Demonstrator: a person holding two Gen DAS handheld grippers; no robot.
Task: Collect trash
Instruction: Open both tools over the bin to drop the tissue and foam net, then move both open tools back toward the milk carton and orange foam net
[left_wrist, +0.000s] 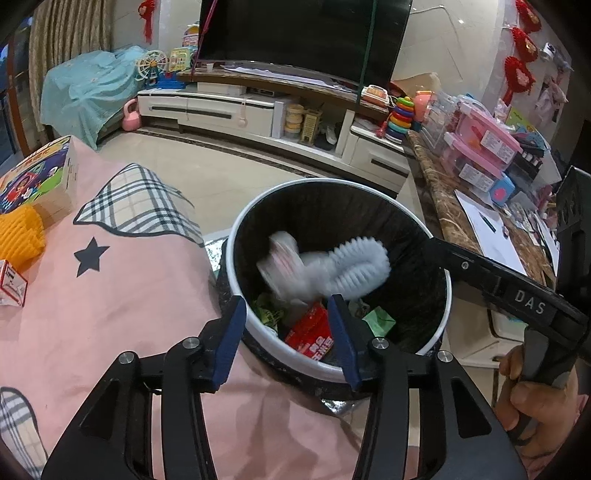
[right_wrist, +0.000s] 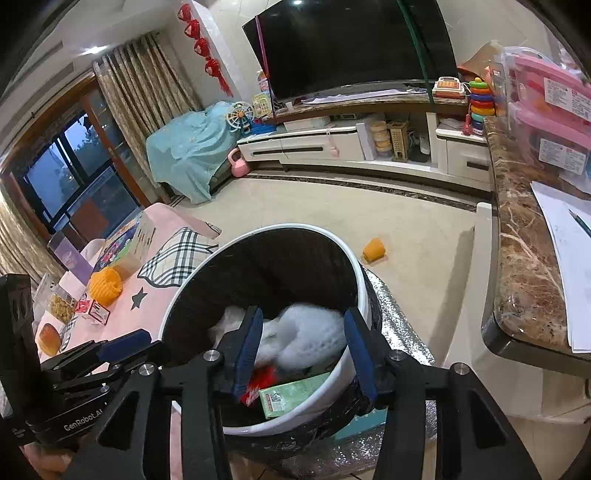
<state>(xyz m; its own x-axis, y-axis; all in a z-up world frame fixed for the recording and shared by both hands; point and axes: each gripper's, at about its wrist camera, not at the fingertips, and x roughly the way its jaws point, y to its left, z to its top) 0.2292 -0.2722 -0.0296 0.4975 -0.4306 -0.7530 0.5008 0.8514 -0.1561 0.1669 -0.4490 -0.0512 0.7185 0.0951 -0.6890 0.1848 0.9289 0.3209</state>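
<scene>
Both left gripper (left_wrist: 286, 339) and right gripper (right_wrist: 304, 356) stand spread and empty over the trash bin (left_wrist: 441, 325), white foam netting (left_wrist: 354, 267) blurred just beyond their tips inside it; advise withdrawing clear of the rim.

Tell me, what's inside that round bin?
In the bin: a blurred white foam net, a red packet, a green carton and green scraps. The bottom is covered.
</scene>
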